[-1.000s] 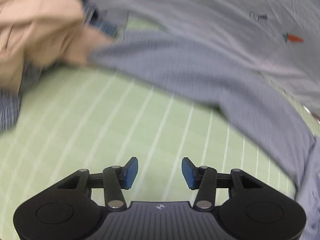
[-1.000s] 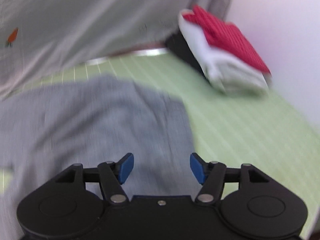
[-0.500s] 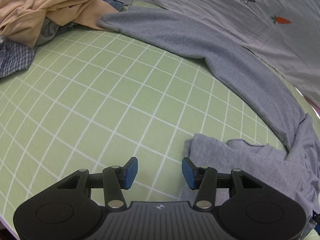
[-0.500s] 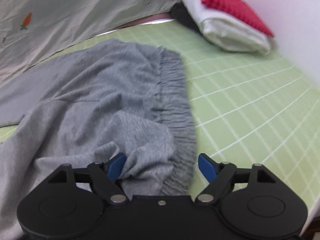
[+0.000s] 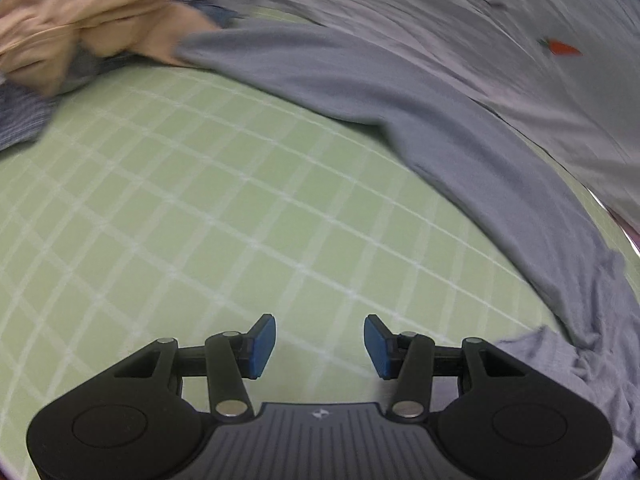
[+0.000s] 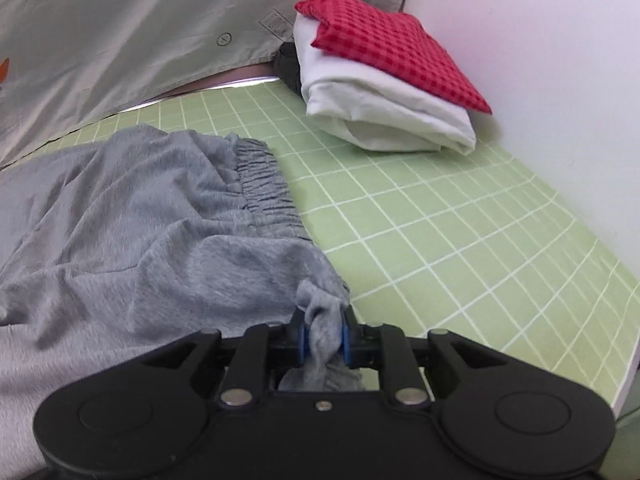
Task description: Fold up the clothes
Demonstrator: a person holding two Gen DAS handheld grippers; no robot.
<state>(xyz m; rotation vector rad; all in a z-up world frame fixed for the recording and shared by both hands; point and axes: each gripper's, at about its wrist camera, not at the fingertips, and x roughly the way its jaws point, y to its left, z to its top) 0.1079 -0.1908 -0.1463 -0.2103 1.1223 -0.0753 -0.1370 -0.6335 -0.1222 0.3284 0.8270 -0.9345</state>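
Note:
Grey sweatpants (image 6: 132,220) lie spread on the green grid mat (image 6: 460,240). My right gripper (image 6: 324,340) is shut on a bunched fold of the waistband near its elastic edge. In the left wrist view one long grey leg (image 5: 460,136) runs from the top left down to the right edge. My left gripper (image 5: 319,344) is open and empty above bare mat (image 5: 180,220), left of a crumpled grey part of the pants (image 5: 568,364).
A folded stack, red checked cloth (image 6: 392,44) on white cloth (image 6: 384,108), sits at the back right by a white wall. A tan garment pile (image 5: 80,28) and a blue checked cloth (image 5: 20,116) lie at the left. A grey sheet with a carrot print (image 5: 560,46) hangs behind.
My right gripper has closed on the waistband of the sweatpants. My left gripper has shifted left, so the crumpled grey part now lies farther to its right; it stays open.

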